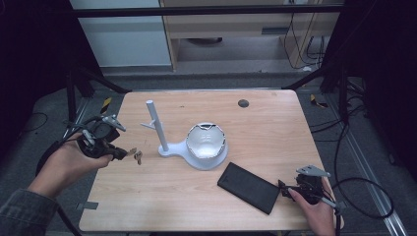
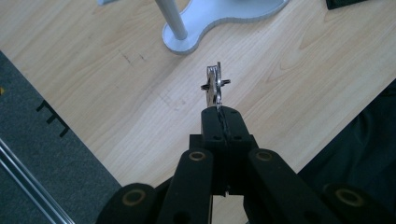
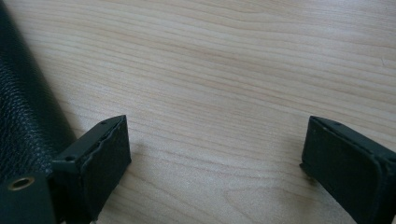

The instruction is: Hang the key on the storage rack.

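Note:
My left gripper (image 1: 127, 153) hovers over the table's left side, shut on a small metal piece like a key (image 1: 137, 157). In the left gripper view the key (image 2: 215, 86) sticks out edge-on past the closed jaws of that gripper (image 2: 221, 122). Ahead of it stands a white stand with an upright post (image 1: 157, 125) and a flat base (image 2: 224, 18). A white bowl-like object (image 1: 205, 140) rests on that base. My right gripper (image 1: 285, 189) stands open at the right end of a flat black leather case (image 1: 248, 187). The right gripper (image 3: 215, 163) has bare wood between its fingers (image 3: 100, 163), beside the case (image 3: 23, 116).
A wooden table (image 1: 275, 132) carries everything. A small dark round disc (image 1: 243, 103) lies near its far edge. Cables trail on the grey floor (image 1: 354, 137) to the right, and dark frame legs stand at both far corners.

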### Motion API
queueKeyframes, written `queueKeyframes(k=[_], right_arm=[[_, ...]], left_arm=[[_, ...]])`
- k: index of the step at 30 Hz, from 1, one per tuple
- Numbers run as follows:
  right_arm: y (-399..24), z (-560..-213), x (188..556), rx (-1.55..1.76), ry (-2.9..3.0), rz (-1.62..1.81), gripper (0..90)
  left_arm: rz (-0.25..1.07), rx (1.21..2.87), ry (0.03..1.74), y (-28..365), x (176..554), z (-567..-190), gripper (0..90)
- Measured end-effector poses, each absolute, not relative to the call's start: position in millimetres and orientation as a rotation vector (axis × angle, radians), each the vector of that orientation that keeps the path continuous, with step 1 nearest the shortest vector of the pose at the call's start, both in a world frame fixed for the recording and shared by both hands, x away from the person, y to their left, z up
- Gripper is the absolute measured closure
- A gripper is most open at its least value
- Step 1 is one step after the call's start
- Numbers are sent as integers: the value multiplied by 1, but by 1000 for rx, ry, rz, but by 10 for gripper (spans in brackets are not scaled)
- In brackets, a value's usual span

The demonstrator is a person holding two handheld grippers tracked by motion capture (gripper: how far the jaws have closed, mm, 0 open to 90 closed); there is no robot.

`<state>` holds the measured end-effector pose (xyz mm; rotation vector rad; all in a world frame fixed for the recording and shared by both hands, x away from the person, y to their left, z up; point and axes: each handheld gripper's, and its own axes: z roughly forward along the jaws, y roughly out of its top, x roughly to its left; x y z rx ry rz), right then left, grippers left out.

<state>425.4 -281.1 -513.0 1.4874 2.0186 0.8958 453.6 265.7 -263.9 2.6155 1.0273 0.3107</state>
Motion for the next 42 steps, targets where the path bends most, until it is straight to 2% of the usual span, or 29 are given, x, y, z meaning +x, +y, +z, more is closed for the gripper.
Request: queueKeyframes(k=[27,42], right_arm=[[-281,-513,425,1488,2017,899,79],[-281,-513,425,1489,2017,899,79]], left_arm=[[328,2624,986,252,463,-228,898],[334,2634,976,241,473,-223,898]])
